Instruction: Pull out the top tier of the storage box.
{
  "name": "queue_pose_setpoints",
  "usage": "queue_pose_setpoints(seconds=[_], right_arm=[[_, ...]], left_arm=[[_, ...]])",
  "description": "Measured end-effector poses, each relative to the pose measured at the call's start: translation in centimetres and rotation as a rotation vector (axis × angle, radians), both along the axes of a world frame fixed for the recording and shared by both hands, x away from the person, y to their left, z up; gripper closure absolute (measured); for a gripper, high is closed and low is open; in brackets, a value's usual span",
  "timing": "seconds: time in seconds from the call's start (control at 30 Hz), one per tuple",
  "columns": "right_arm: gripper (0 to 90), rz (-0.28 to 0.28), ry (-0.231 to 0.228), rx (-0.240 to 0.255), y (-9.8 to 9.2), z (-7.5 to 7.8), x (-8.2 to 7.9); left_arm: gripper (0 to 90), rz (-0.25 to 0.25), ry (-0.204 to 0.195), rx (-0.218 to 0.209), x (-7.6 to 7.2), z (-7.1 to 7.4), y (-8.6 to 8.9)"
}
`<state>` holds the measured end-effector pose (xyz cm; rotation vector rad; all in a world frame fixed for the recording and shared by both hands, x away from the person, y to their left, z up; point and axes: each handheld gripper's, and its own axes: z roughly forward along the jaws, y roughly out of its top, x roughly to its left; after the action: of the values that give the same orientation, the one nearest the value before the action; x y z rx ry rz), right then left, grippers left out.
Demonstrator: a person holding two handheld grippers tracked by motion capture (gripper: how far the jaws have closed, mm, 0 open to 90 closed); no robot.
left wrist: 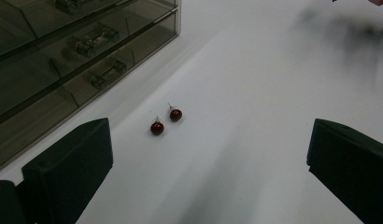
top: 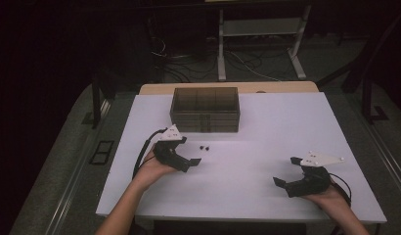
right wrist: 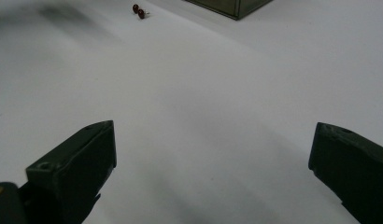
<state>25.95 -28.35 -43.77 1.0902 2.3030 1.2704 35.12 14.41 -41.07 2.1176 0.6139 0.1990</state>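
Two small dark red stud earrings [left wrist: 165, 121] lie side by side on the white table, just in front of a smoky clear drawer box [top: 205, 108]. In the high view they are tiny dark dots [top: 204, 147]. My left gripper [top: 188, 151] is open, held low a short way left of the earrings, with nothing between its jaws. My right gripper [top: 287, 170] is open too, near the front right of the table, far from the earrings [right wrist: 138, 11], which sit at the top of its view. The drawer box [left wrist: 63, 56] has metal handles on its drawer fronts.
The white tabletop [top: 267, 127] has wide bare room between the two grippers. A white metal stand [top: 259, 44] and loose cables lie on the floor beyond the table. The surroundings are dark.
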Motion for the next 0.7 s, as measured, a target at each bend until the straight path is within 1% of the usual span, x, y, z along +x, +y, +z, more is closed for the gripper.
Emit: queue_pose_setpoints(seconds=[0.2,0.27,0.53,0.6,0.67,0.7], right_arm=[[0.4,0.000,0.001,0.003,0.0,0.0,0.0],[0.4,0.001,0.001,0.003,0.0,0.0,0.0],[0.4,0.008,0.000,0.003,0.1,0.0,0.0],[0.4,0.006,0.001,0.004,0.1,0.0,-0.1],[0.4,0.005,0.003,0.005,0.1,0.0,-0.1],[0.4,0.005,0.003,0.005,0.1,0.0,-0.1]], left_arm=[[0.1,-0.001,0.003,0.002,0.6,0.0,-0.4],[2.6,0.001,-0.003,0.001,0.8,0.0,-0.5],[5.7,0.000,-0.007,0.003,1.5,0.3,-1.0],[7.9,0.002,-0.009,0.003,1.8,0.3,-1.2],[14.2,-0.002,-0.014,0.009,2.0,0.2,-1.2],[14.1,-0.002,-0.014,0.009,2.0,0.2,-1.2]])
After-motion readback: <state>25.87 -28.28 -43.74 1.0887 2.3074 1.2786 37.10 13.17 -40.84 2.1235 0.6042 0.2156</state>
